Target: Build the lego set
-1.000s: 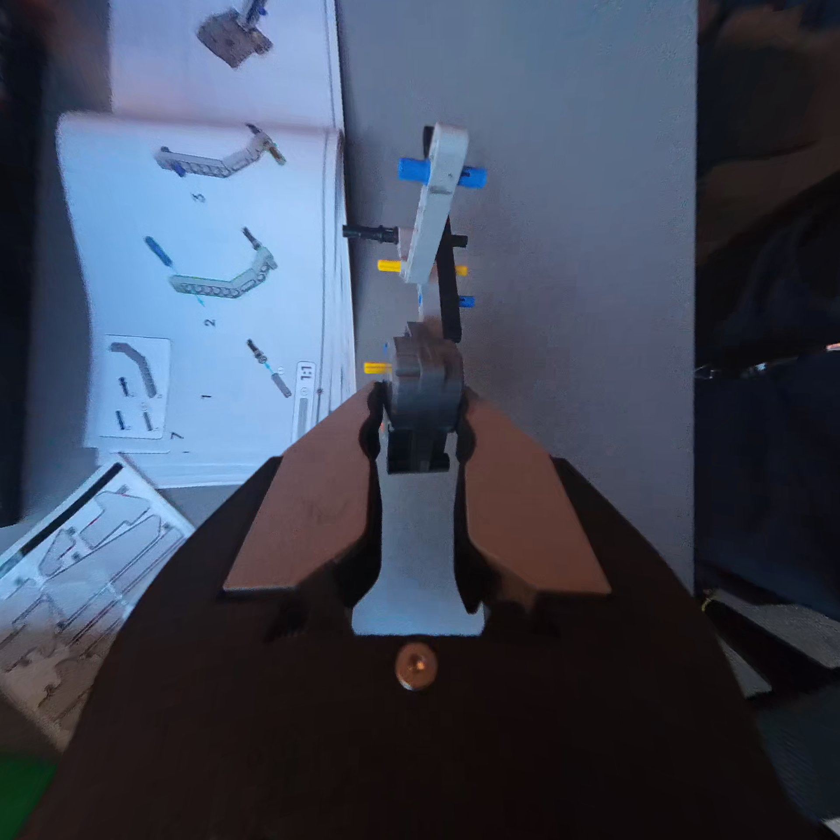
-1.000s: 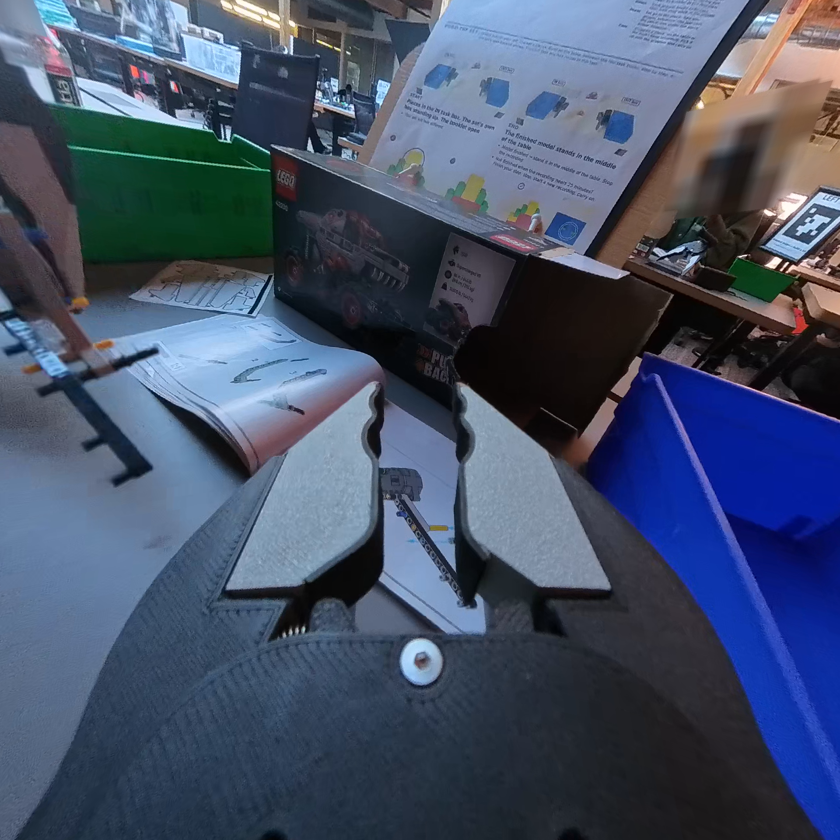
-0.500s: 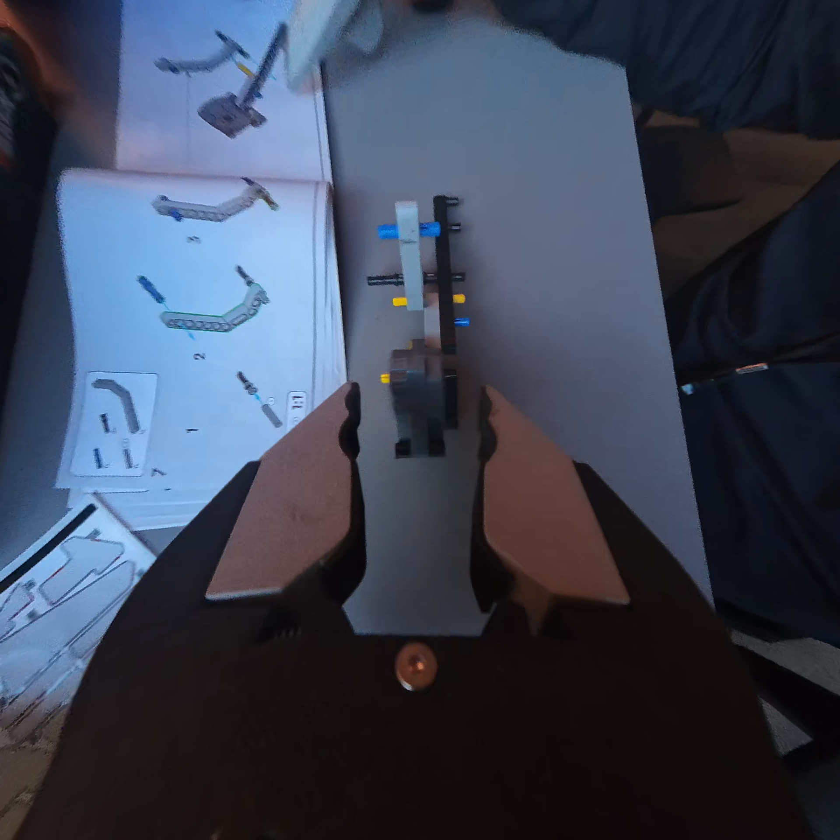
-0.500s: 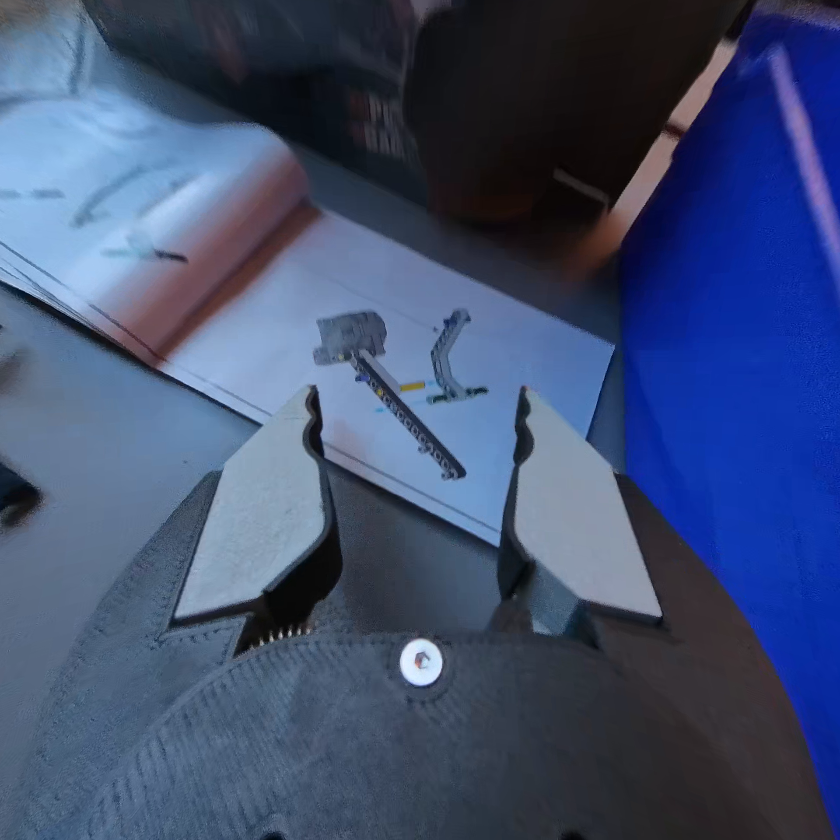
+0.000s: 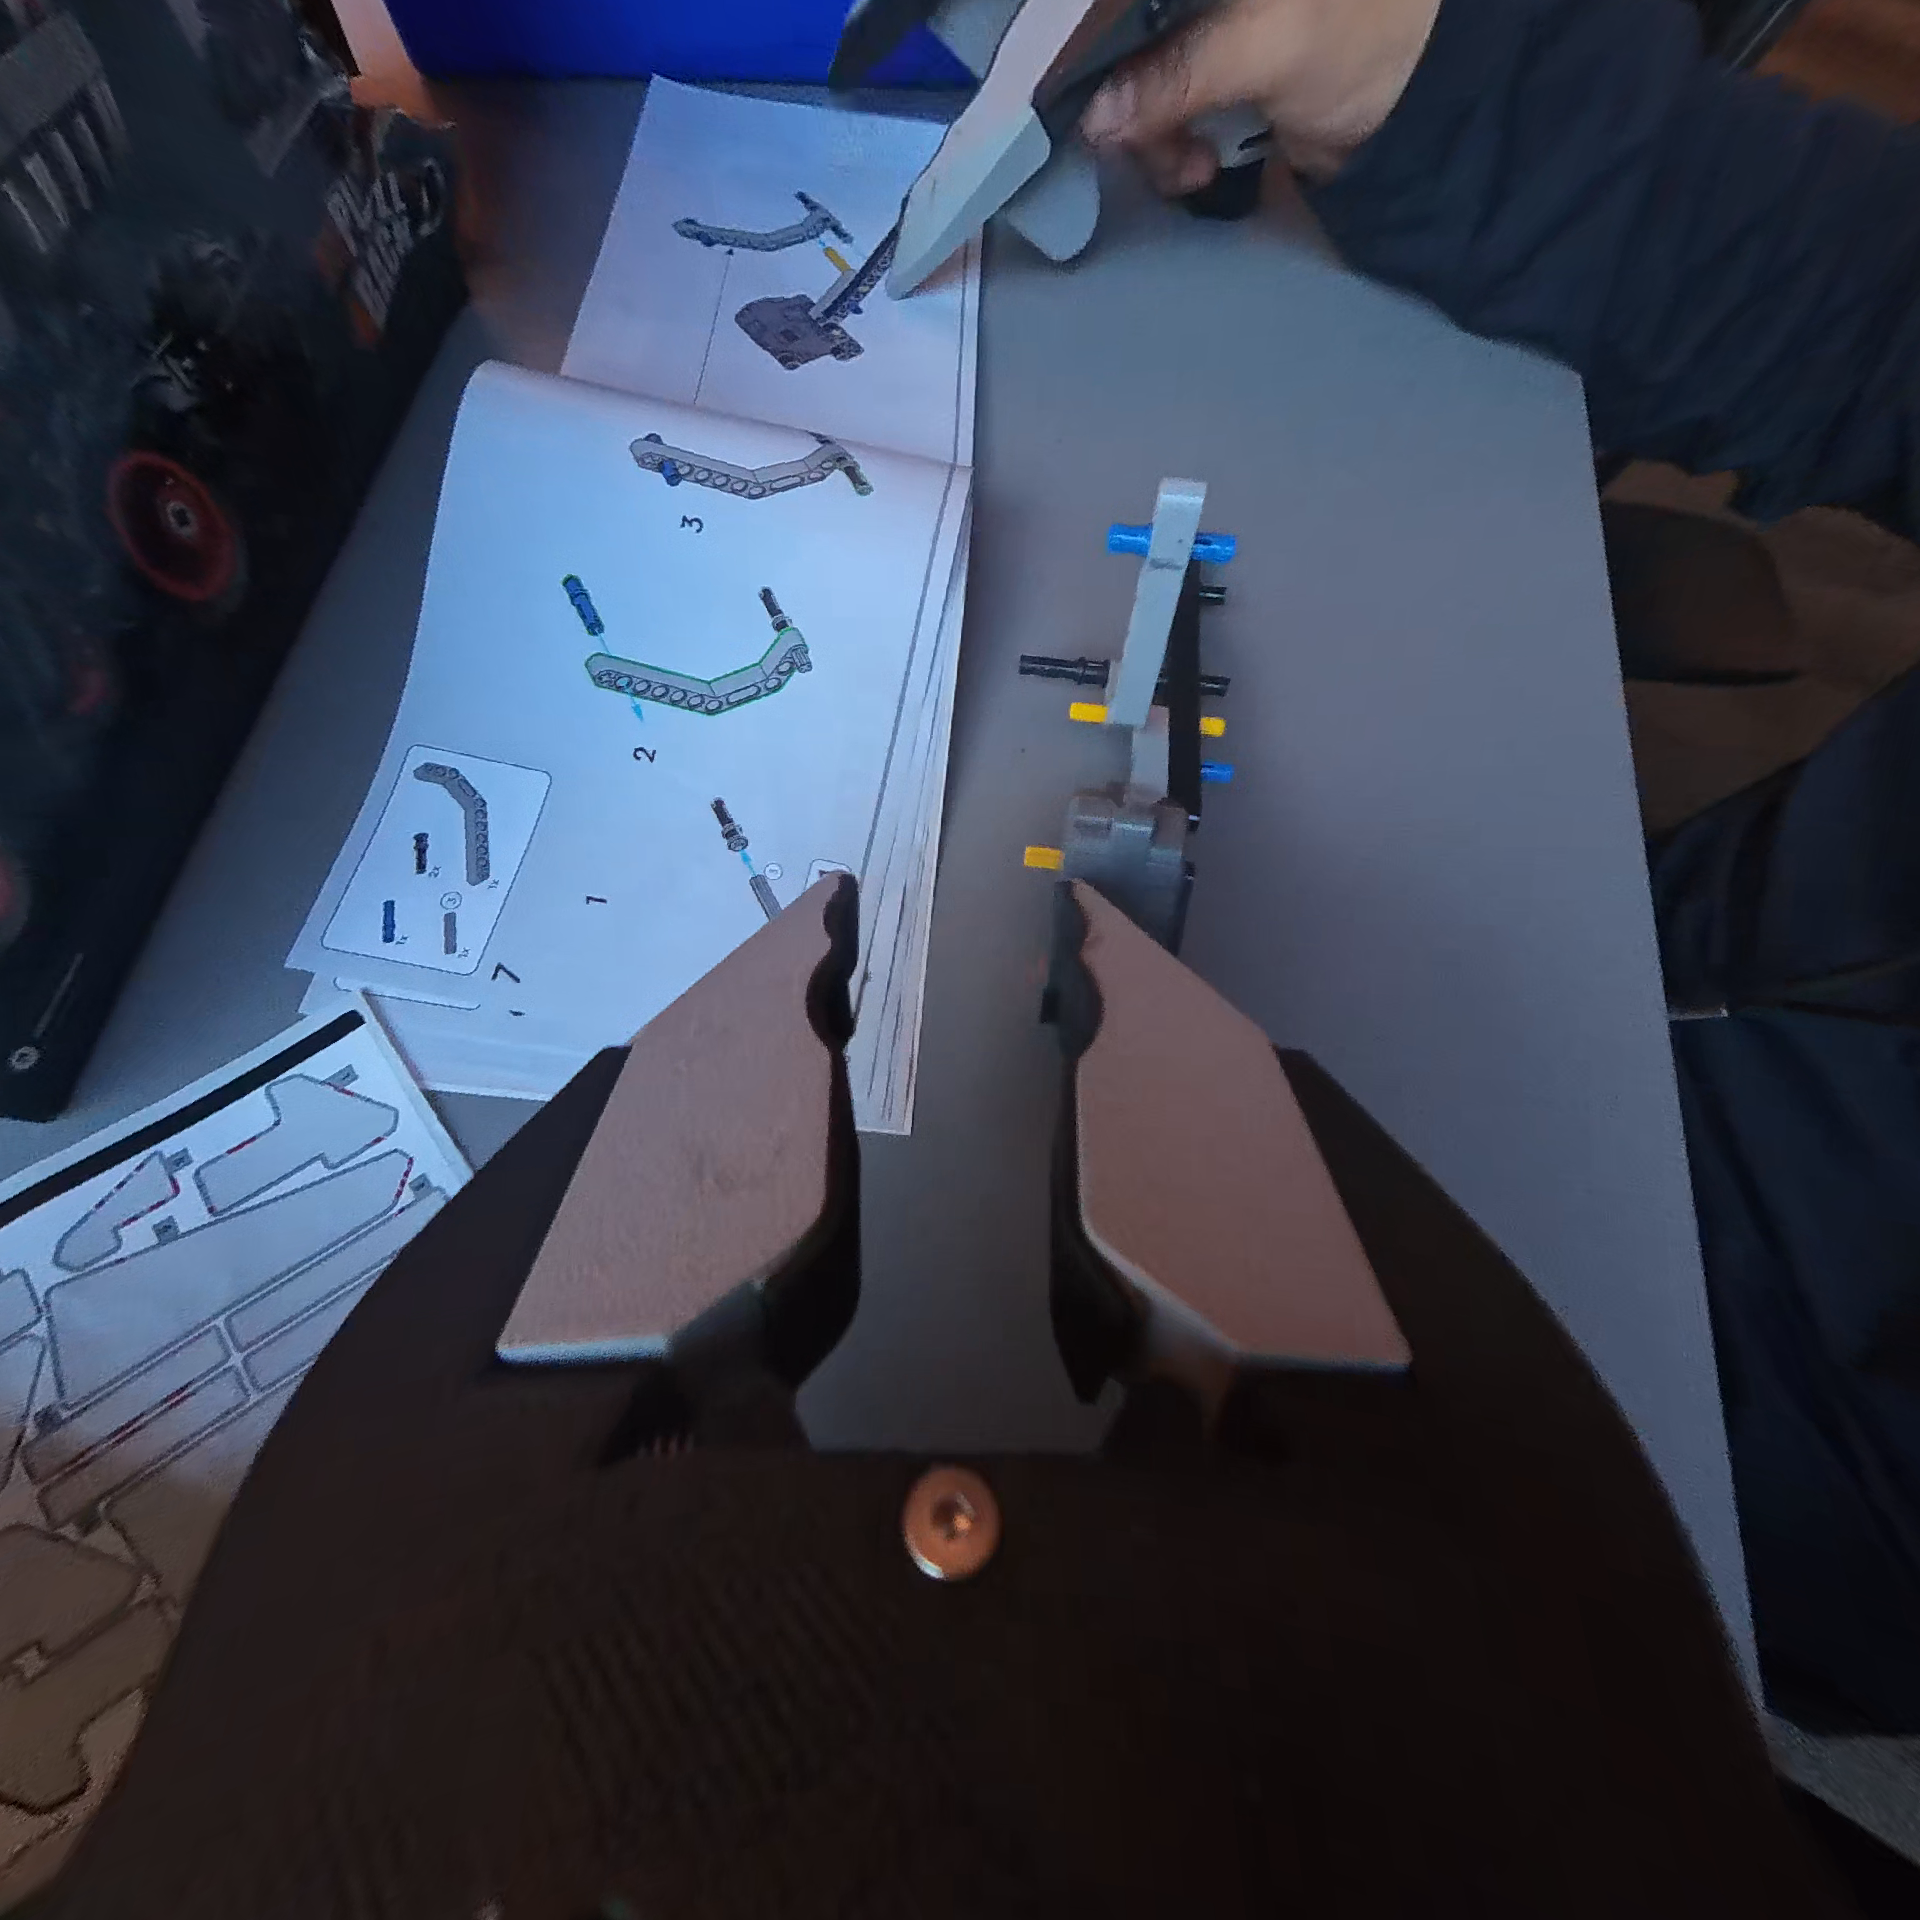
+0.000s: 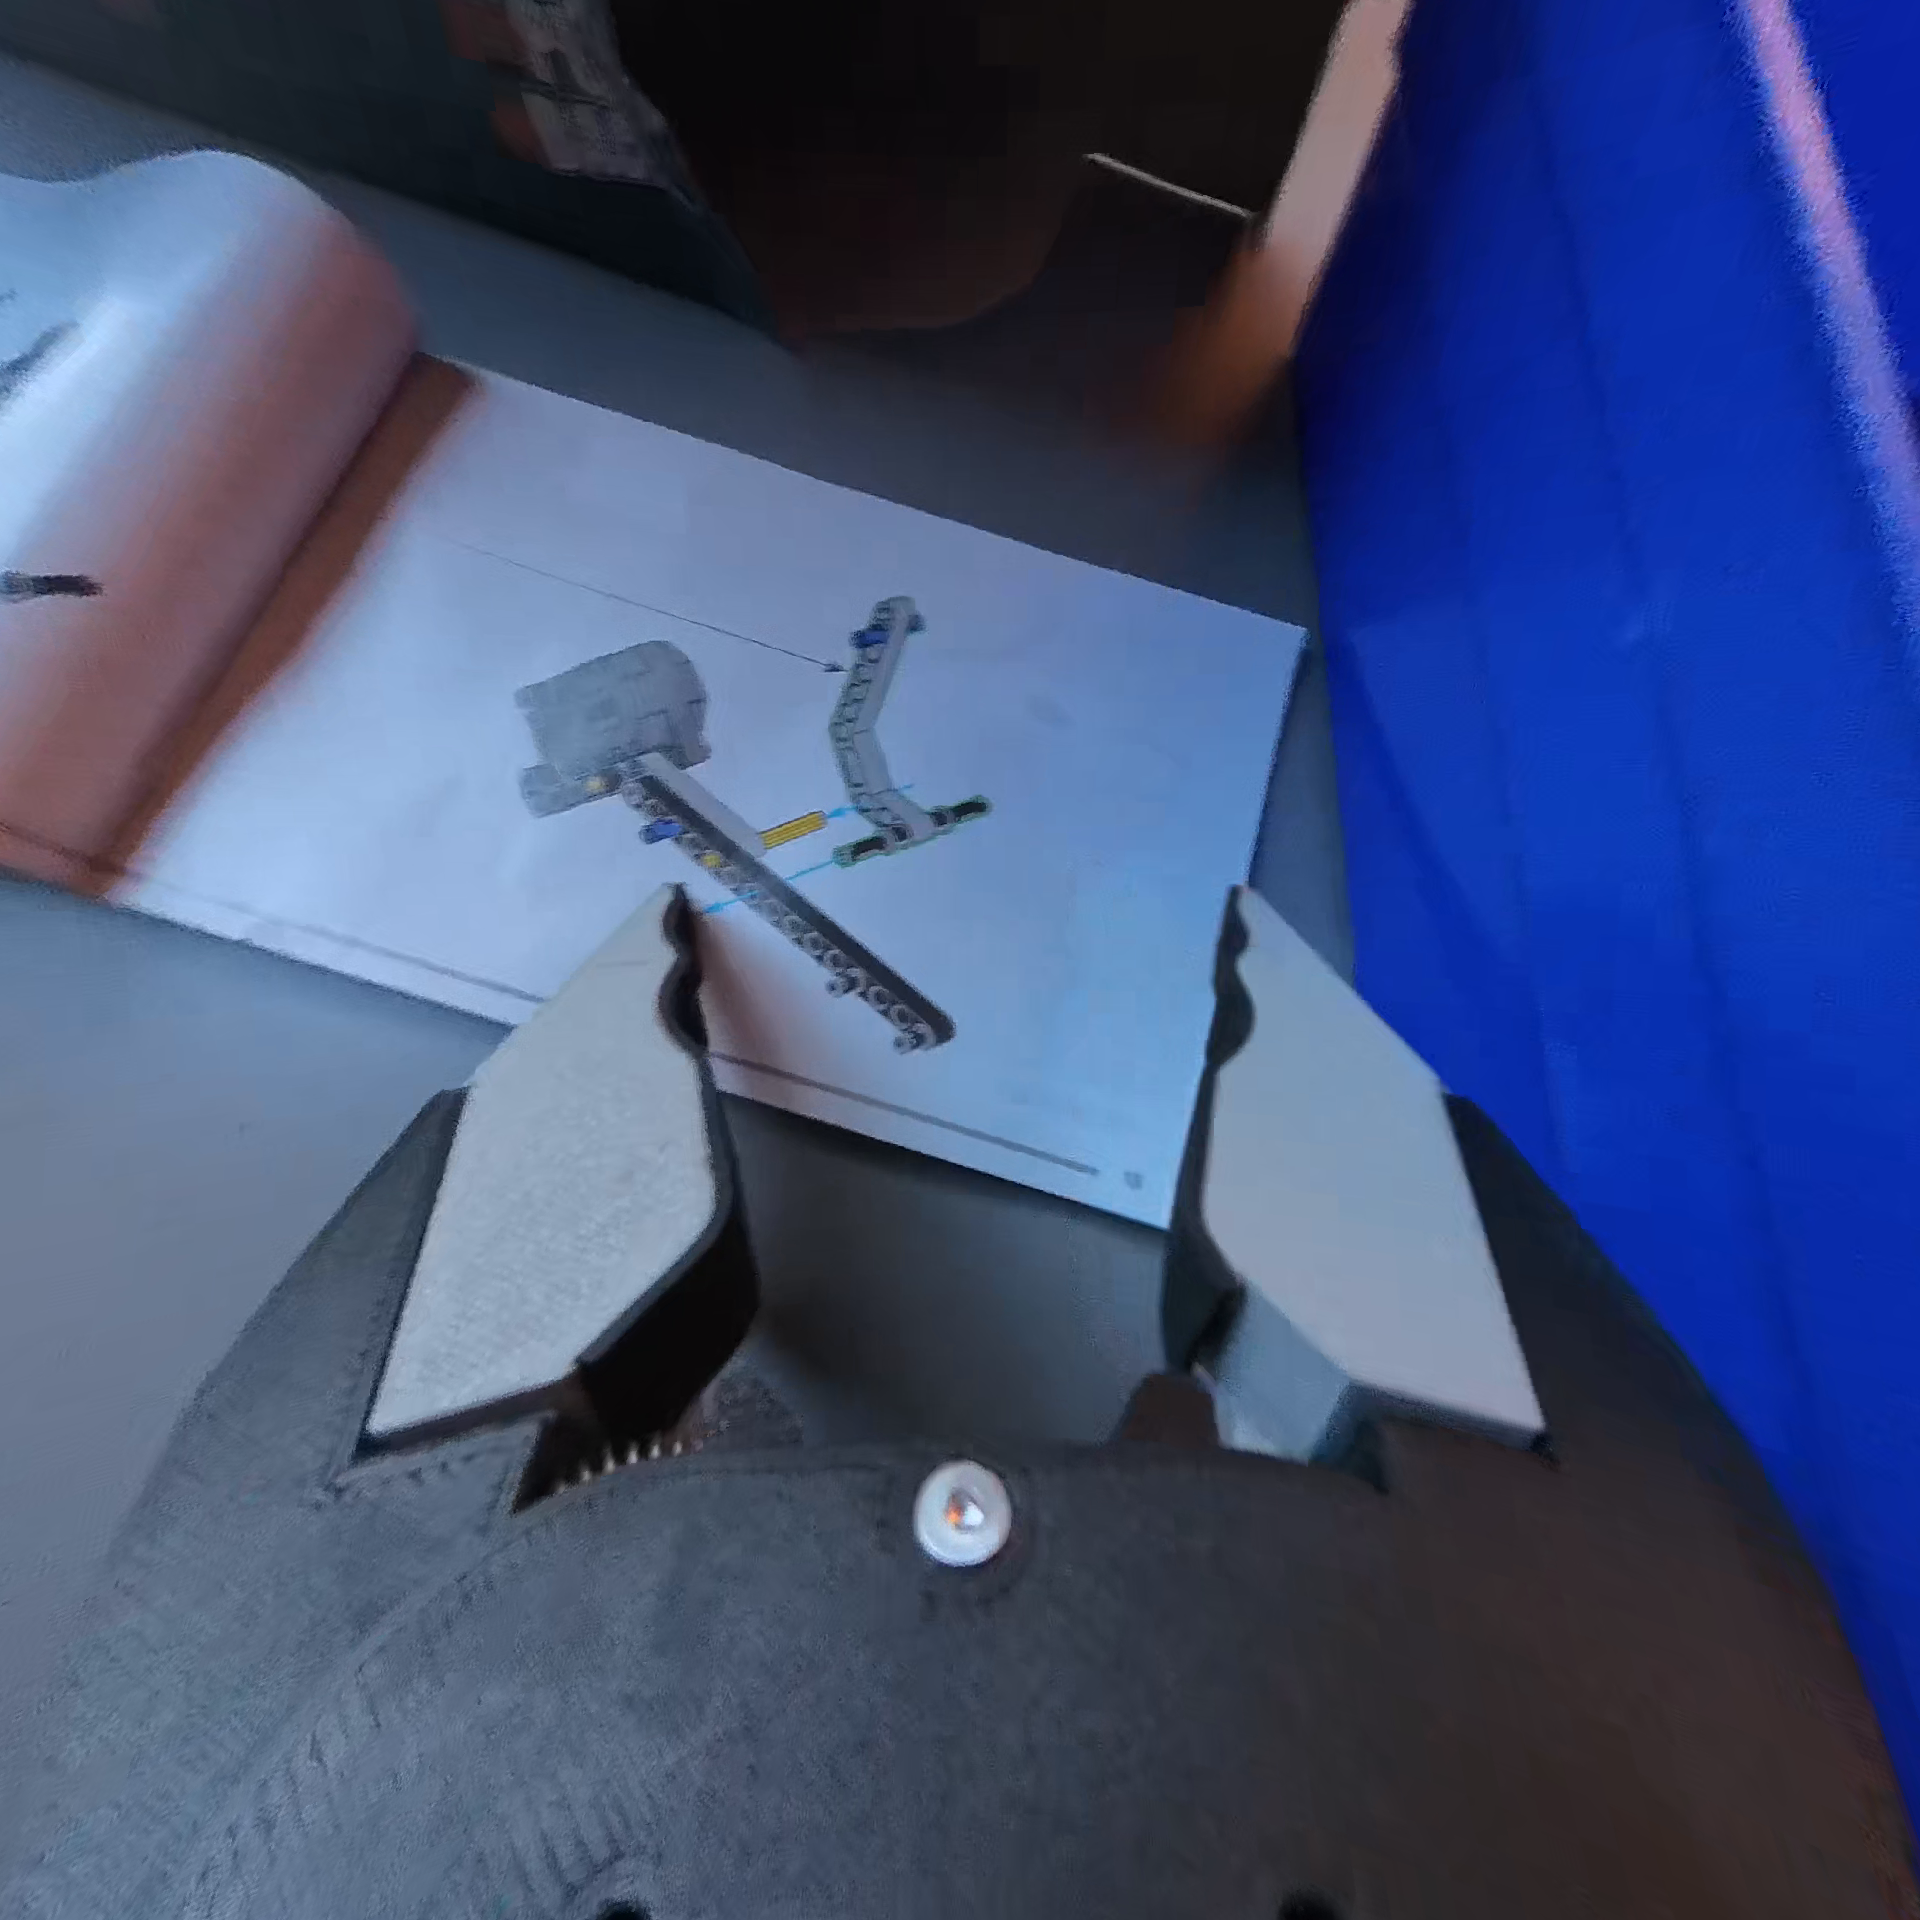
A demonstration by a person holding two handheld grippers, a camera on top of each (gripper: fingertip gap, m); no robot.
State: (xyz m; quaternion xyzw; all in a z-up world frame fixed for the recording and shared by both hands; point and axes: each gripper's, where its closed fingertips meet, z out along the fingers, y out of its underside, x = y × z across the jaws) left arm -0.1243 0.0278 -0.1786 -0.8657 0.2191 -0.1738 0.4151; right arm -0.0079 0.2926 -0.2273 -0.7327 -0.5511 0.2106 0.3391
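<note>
Fingers of L gripper spread, angled down beside lego assembly.

This looks like a hobby or workshop bench set up for model building. An open instruction booklet lies along the left side of a grey tabletop, a sticker sheet at its near left corner, a dark product box and probably a blue bin at the far edge.

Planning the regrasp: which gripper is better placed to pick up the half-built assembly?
Left. The open left gripper hovers right beside the assembly; the right gripper hangs over the instruction booklet.
</note>
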